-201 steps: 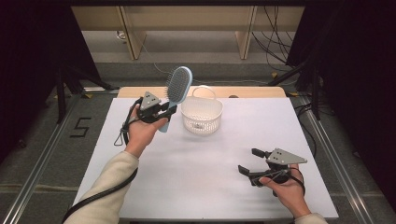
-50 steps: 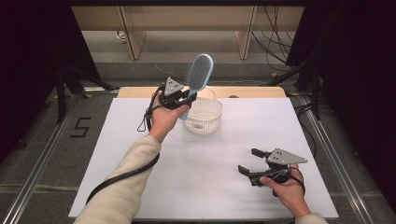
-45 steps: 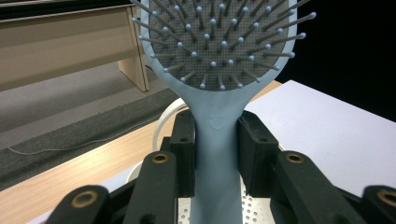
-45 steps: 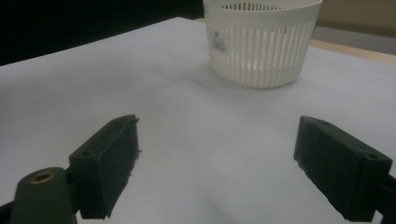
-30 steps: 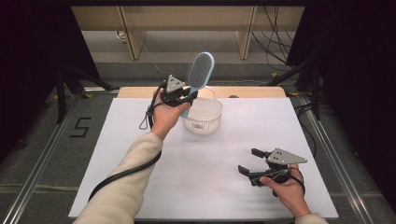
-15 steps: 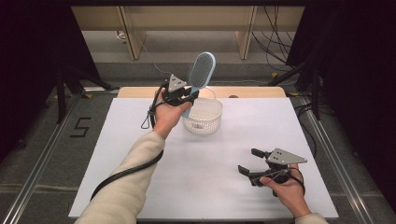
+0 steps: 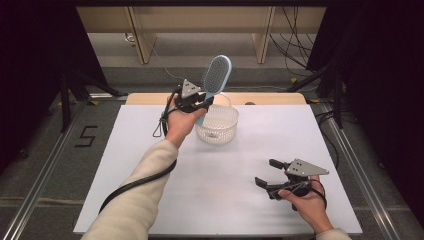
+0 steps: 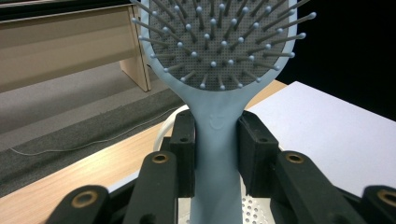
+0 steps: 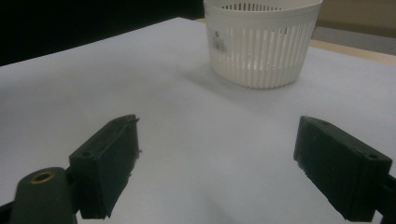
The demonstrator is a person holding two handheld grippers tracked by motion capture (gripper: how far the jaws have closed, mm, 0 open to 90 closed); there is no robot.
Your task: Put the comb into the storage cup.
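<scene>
A light blue hairbrush (image 7: 216,75) with grey bristles stands upright in my left gripper (image 7: 201,103), its head above the white slatted basket (image 7: 218,123). In the left gripper view both black pads press on the brush handle (image 8: 216,140), the bristled head (image 8: 219,42) rising above them. The brush's lower end hangs at the basket's left rim. My right gripper (image 7: 266,173) rests low over the white table near the front right, jaws wide apart with nothing between them (image 9: 215,163). The basket (image 9: 261,42) lies ahead of it.
The white tabletop (image 7: 150,165) has a wooden strip (image 7: 270,98) along its far edge. Beyond it are wooden bench legs (image 7: 142,37) and cables (image 7: 295,30) on a grey floor. A metal rail (image 7: 45,165) runs along the left side.
Since the earliest frame the left hand carried the brush right, from beside the basket to over its left rim. Over the last second nothing has visibly moved.
</scene>
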